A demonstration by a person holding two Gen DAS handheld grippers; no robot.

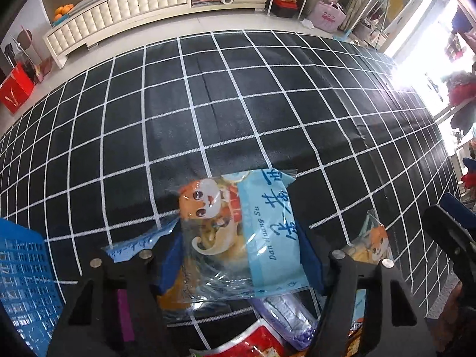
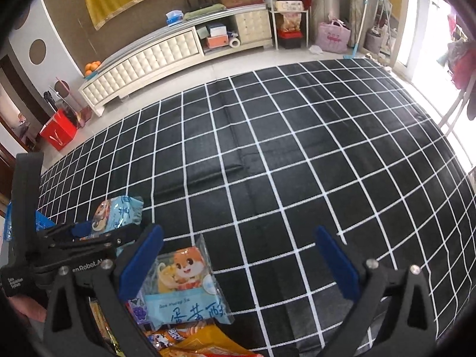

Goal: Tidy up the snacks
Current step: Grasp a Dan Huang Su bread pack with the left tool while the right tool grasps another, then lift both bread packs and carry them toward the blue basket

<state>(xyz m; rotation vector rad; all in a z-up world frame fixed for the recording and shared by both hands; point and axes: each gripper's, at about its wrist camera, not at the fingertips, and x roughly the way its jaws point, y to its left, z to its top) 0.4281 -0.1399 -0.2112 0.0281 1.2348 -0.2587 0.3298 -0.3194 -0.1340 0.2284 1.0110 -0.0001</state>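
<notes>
Your left gripper (image 1: 241, 255) is clenched on a light-blue snack packet (image 1: 238, 232), raised above the black checked tabletop (image 1: 208, 104). Your right gripper (image 2: 238, 264) hangs spread wide, grasping nothing. Just beside its left finger a second matching packet (image 2: 184, 285) lies flat on the heap of snacks (image 2: 190, 339), which the frame edge cuts off. A blue basket (image 1: 23, 282) shows only partly at lower left.

Black white-gridded cloth (image 2: 267, 154); light-blue snack packet (image 1: 238, 232).
</notes>
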